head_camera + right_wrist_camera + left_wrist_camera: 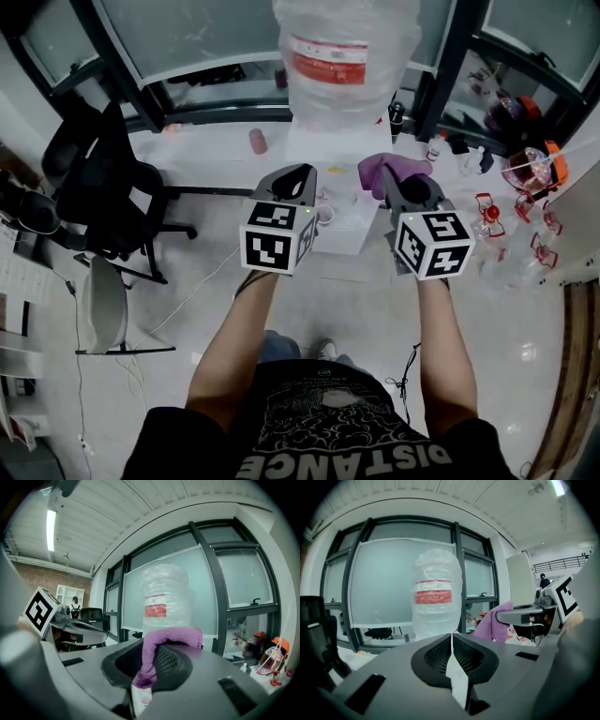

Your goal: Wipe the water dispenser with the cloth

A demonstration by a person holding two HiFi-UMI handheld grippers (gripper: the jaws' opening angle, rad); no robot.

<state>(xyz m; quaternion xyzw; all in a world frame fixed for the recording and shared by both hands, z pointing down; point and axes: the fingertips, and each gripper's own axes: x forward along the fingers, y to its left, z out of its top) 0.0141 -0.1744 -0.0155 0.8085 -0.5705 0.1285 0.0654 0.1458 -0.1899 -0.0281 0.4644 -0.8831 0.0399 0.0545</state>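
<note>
Purple cloth is pinched in the fingers of the right gripper, held short of the water dispenser at upper centre of the head view. Wiping looks not yet begun. The left gripper has its fingers pressed together, empty. Next, the cloth must reach the dispenser's white body. The red label on its bottle is too blurred to read; the shirt reads "DISTANCE".

The head camera looks steeply down over the person's forearms to the floor, the water dispenser at its top edge. Each gripper camera rides low behind its own jaws, facing forward at the windows, near the dispenser. All three share dispenser and cloth; the left gripper view also catches the right gripper, the right one the left gripper.
</note>
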